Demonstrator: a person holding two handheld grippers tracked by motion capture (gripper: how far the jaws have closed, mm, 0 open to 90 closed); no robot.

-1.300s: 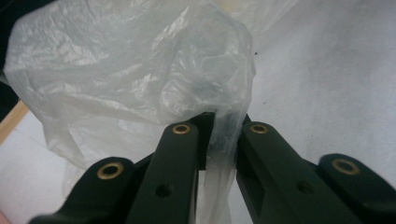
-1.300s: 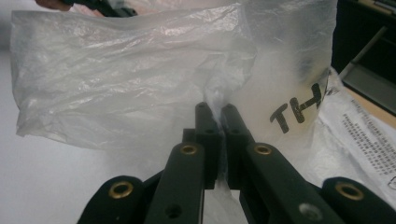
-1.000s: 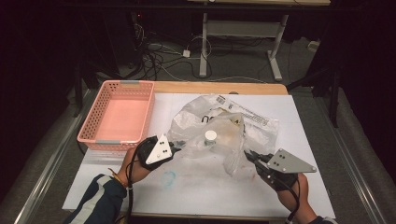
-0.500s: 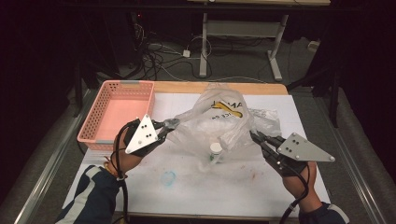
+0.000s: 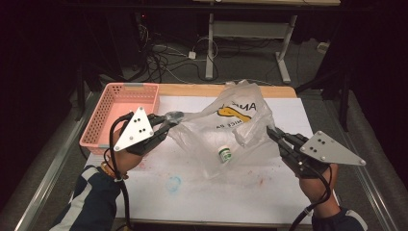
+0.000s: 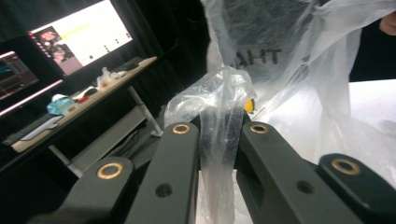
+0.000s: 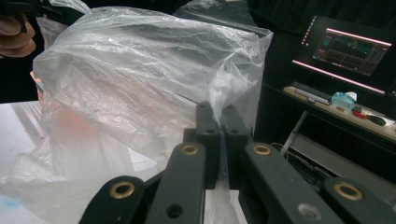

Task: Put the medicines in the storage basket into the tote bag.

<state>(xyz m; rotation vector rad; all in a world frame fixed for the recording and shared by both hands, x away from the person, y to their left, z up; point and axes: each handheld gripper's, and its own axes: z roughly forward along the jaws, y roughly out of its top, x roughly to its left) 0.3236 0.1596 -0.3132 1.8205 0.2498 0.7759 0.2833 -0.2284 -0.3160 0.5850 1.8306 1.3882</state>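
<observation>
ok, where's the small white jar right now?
In the high view the small white jar lies on the white mat near the table's middle, under the lifted plastic bag, between the left gripper and the right gripper.

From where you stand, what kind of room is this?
Probably a lab or workshop set up for recording. A white-topped table stands in a dark room, loose cables run over the floor behind it, and lit monitors sit on a desk nearby.
</observation>
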